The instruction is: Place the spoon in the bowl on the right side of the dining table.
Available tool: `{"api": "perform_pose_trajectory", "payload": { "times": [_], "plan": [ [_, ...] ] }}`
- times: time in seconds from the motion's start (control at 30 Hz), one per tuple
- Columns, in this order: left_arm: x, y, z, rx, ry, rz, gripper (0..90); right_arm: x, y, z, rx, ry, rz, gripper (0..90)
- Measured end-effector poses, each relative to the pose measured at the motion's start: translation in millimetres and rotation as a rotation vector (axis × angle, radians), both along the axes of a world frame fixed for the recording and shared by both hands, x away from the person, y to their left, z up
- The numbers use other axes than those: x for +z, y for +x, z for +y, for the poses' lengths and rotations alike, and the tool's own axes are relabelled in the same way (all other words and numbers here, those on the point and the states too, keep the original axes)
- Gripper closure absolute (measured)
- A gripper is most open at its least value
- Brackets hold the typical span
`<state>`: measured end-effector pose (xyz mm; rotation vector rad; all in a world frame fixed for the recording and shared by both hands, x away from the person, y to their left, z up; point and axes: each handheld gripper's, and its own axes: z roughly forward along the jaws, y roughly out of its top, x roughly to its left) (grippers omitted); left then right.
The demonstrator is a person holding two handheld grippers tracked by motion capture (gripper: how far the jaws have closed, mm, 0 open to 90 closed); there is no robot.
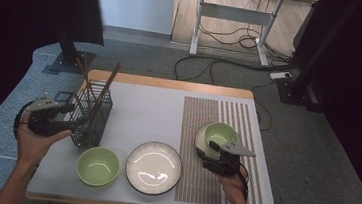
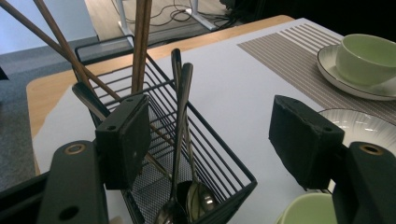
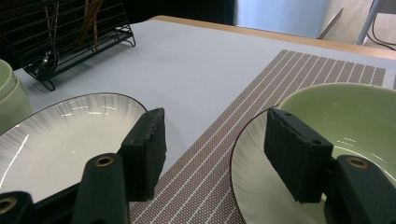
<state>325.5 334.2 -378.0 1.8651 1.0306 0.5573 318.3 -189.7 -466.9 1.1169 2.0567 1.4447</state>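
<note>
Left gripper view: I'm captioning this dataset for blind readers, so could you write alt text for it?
The open left gripper points at a black wire basket holding metal spoons and wooden chopsticks on a white table. Behind it, a green bowl sits on a plate on a striped placemat.

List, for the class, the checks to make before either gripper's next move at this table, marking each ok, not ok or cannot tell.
1. Left gripper jaws open: ok.
2. Left gripper at the wire basket; one jaw against its wall, nothing clamped: ok.
3. Spoons and chopsticks stand in the basket: ok.
4. Right gripper jaws open, empty: ok.
5. Green bowl sits on its saucer on the striped mat: ok.
6. Which item is next: cannot tell.
</note>
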Motion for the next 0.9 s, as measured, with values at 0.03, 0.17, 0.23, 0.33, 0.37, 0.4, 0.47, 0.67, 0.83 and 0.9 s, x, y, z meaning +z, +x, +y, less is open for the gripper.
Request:
{"api": "perform_pose_trajectory", "payload": {
  "times": [0.03, 0.17, 0.23, 0.33, 0.37, 0.4, 0.47, 0.67, 0.83, 0.9],
  "plan": [
    [0.1, 1.8, 1.1, 0.001, -0.001, 0.003, 29.8, 0.1, -0.3, -0.2, 0.004, -0.001, 0.0, 38.9],
    [-0.8, 8.2, 7.1, 0.017, -0.002, 0.01, 30.0, -1.6, -2.4, 1.6, 0.003, -0.007, -0.002, 38.9],
    [-1.5, 10.4, 10.1, 0.029, 0.001, 0.007, 30.0, -2.3, -3.4, 2.3, -0.001, -0.012, -0.005, 38.9],
    [-2.3, 13.9, 15.3, 0.04, 0.008, 0.005, 30.9, -2.9, -4.5, 1.7, -0.002, -0.019, -0.003, 38.9],
    [-2.7, 15.4, 17.1, 0.044, 0.008, 0.008, 31.0, -3.4, -4.7, 1.4, -0.003, -0.02, -0.003, 38.9],
    [-3.1, 16.9, 18.9, 0.047, 0.01, 0.01, 31.1, -4.0, -5.0, 1.1, -0.007, -0.019, -0.002, 38.9],
    [-4.0, 19.4, 22.3, 0.056, 0.01, 0.008, 31.3, -4.7, -5.7, 0.2, -0.008, -0.022, 0.0, 38.9],
    [-6.6, 23.9, 25.7, 0.06, 0.011, -0.011, 32.1, -4.8, -8.4, -1.1, 0.015, -0.027, -0.001, 38.9],
    [-7.0, 27.2, 28.2, 0.068, 0.011, -0.009, 32.3, -5.9, -9.2, -0.9, 0.014, -0.036, 0.001, 38.9],
    [-7.3, 28.4, 29.7, 0.074, 0.011, -0.008, 32.4, -6.4, -9.1, -0.7, 0.012, -0.037, 0.001, 38.9]
  ]
}}
